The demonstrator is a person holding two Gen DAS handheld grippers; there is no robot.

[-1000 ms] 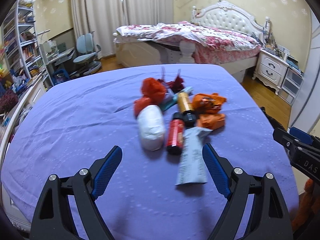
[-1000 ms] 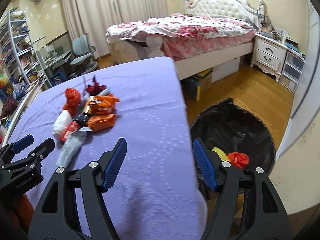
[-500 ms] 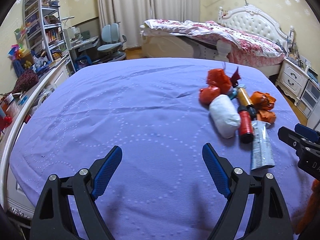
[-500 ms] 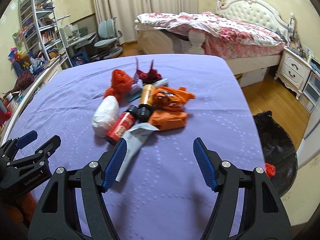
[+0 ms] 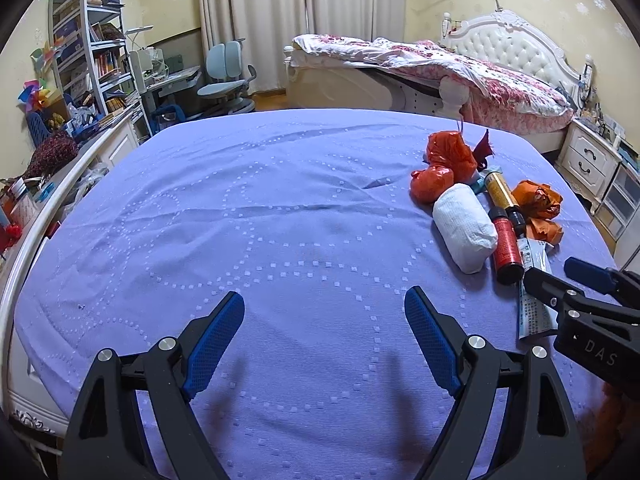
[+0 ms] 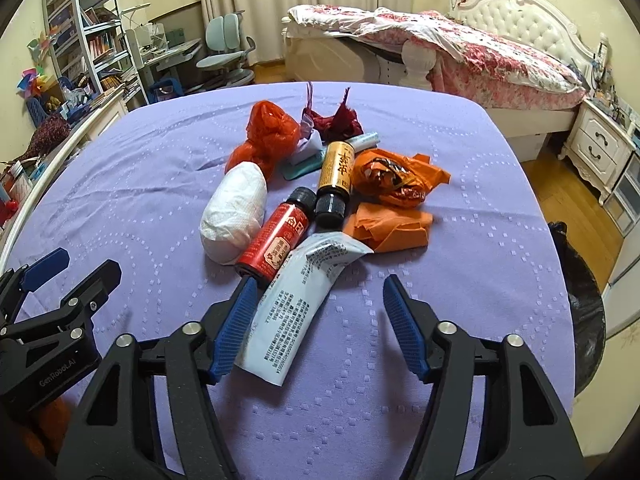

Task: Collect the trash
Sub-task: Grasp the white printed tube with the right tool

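A pile of trash lies on the purple tablecloth (image 6: 480, 240): a pale blue printed pouch (image 6: 296, 312), a red bottle (image 6: 276, 240), a gold bottle (image 6: 336, 172), a white paper wad (image 6: 236, 212), orange wrappers (image 6: 392, 180) and a red plastic bag (image 6: 268, 136). My right gripper (image 6: 316, 316) is open, just above the pouch's near end, its left finger over the pouch's edge. My left gripper (image 5: 324, 336) is open and empty over bare cloth, left of the pile (image 5: 472, 200). The right gripper also shows in the left wrist view (image 5: 580, 292).
A black-lined trash bin (image 6: 580, 300) stands on the floor off the table's right edge. A bed (image 6: 460, 48), a nightstand (image 6: 600, 148), a desk with chair (image 5: 224, 84) and shelves (image 5: 88, 60) stand beyond the table.
My right gripper swung from the bin side towards the trash pile and closed in on the pouch. My left gripper turned left, so the pile moved to the right of its view.
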